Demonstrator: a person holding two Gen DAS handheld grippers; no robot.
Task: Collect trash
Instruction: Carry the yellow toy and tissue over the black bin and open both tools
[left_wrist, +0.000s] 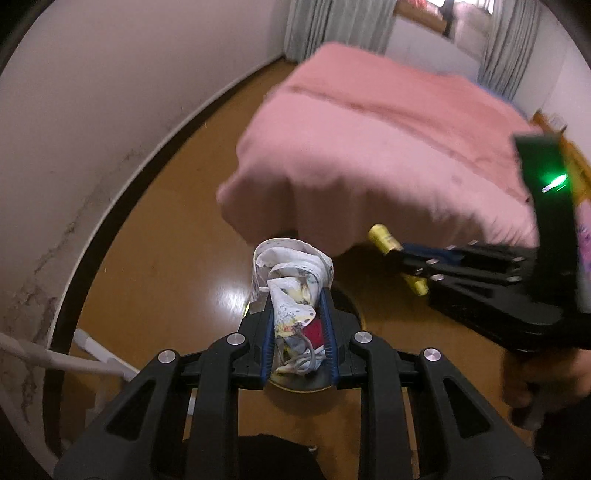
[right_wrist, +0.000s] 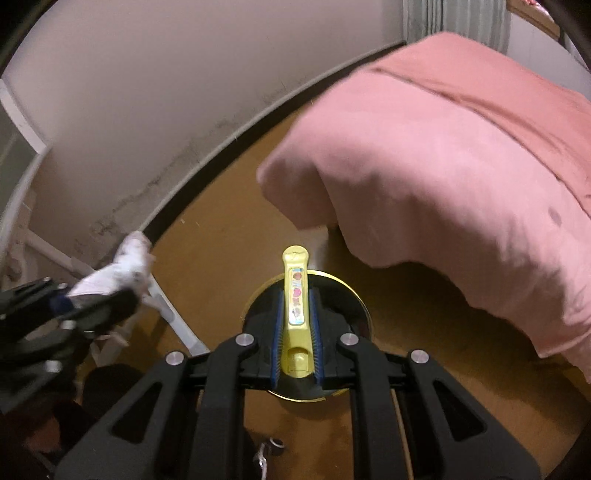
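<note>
dim indoor light, floor (left_wrist: 229, 295) glare, motion blur, strong fisheye edge distortion

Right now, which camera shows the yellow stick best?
The right wrist view: the yellow stick lies lengthwise between the right gripper fingers, its label facing the camera. The left wrist view shows only its two blurred ends, the middle hidden by the gripper.
</note>
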